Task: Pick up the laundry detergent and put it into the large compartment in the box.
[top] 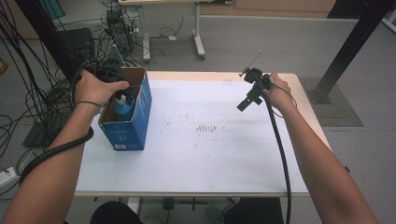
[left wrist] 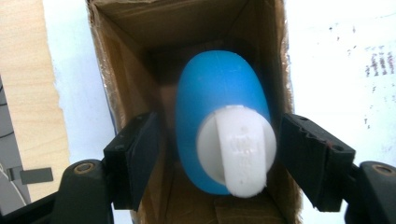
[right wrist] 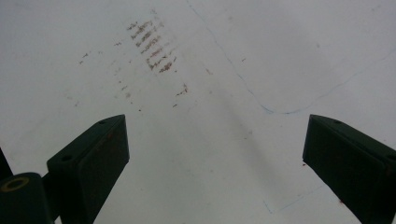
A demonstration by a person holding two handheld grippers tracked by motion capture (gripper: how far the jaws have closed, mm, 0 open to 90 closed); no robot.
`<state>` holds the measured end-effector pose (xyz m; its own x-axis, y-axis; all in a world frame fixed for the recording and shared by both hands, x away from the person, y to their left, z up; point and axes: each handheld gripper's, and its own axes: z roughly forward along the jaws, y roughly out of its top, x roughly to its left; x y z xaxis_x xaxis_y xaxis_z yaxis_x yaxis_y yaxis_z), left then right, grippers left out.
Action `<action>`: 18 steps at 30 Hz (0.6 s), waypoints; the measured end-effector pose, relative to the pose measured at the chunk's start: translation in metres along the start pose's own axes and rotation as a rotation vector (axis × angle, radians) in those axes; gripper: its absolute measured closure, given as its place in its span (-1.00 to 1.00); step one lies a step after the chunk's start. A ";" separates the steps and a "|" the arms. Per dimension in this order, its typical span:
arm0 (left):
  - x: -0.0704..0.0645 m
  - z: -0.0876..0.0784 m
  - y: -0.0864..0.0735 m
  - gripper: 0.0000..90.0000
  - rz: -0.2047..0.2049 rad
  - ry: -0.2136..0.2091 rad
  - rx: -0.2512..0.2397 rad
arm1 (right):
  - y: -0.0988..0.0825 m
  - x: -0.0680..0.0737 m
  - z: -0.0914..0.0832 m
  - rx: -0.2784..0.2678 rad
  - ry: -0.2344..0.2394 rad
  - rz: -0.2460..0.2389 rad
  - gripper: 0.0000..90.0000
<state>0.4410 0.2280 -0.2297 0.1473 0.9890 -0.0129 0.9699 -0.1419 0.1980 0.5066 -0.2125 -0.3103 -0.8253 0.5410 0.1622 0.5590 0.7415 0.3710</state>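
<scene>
Step in hand: the blue bottle [left wrist: 219, 116] was judged to be newly set down inside the box [top: 140, 116], the left claw [left wrist: 219, 158] being due to be lifted straight up so the cap was not snagged.
Table [top: 224, 154]: white, smudged at its middle; the box was stood at its left edge.
Box: blue cardboard, open-topped, upright; the bottle was seen deep inside it.
Bottle: blue, rounded, smooth plastic, topped by a white ridged cap [left wrist: 238, 149].
Left claw: jaws were parted either side of the cap, nothing gripped.
Right claw [right wrist: 215, 163]: held wide apart over bare table, empty.
</scene>
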 end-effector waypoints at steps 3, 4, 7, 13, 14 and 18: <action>0.000 -0.006 -0.001 -0.36 0.003 0.003 -0.009 | 0.000 0.000 0.000 0.000 0.001 0.001 -0.85; 0.000 -0.008 -0.001 -0.36 0.005 0.004 -0.009 | 0.001 0.000 0.001 -0.001 0.001 0.000 -0.85; 0.000 -0.014 -0.002 -0.42 0.005 0.002 -0.019 | 0.002 0.001 0.001 0.001 0.001 -0.003 -0.85; -0.001 -0.028 -0.004 -0.50 0.012 -0.006 -0.035 | 0.003 0.001 0.000 0.003 0.001 -0.002 -0.85; -0.002 -0.031 -0.004 -0.55 0.016 -0.005 -0.040 | 0.003 0.001 -0.001 -0.004 0.000 -0.004 -0.85; -0.009 -0.041 -0.005 -0.63 0.027 -0.017 -0.054 | 0.003 0.001 -0.001 -0.001 -0.002 -0.005 -0.85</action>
<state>0.4270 0.2218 -0.1902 0.1767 0.9840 -0.0236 0.9537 -0.1653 0.2514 0.5075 -0.2102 -0.3085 -0.8279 0.5381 0.1580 0.5547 0.7440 0.3726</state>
